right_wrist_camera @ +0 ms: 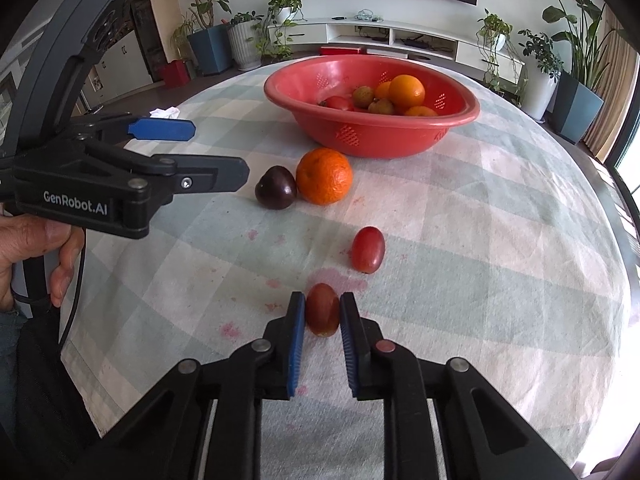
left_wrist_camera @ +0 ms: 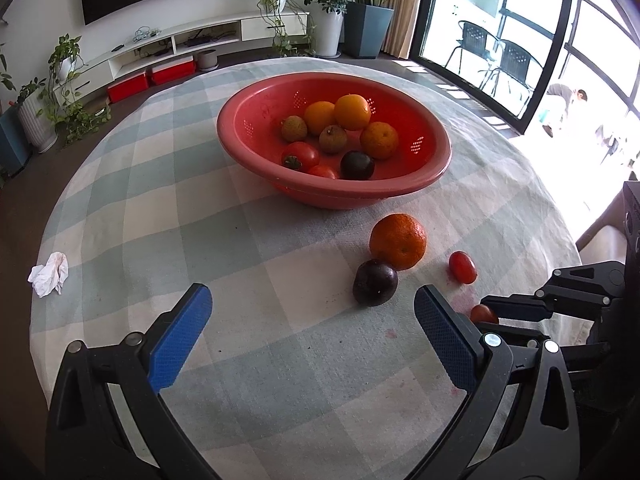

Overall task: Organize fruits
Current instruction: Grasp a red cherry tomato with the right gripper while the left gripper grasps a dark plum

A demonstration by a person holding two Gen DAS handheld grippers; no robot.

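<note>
Flanking orange (right_wrist_camera: 324,176), dark plum (right_wrist_camera: 276,187), red colander (right_wrist_camera: 372,136) behind

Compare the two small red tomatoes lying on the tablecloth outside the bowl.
The near tomato sits clamped between the pads of the right claw; the far tomato lies free, touched by nothing. The near tomato looks darker, brownish red; the far tomato is a brighter red. Both are small, oval, and rest on the checked tablecloth.
</note>
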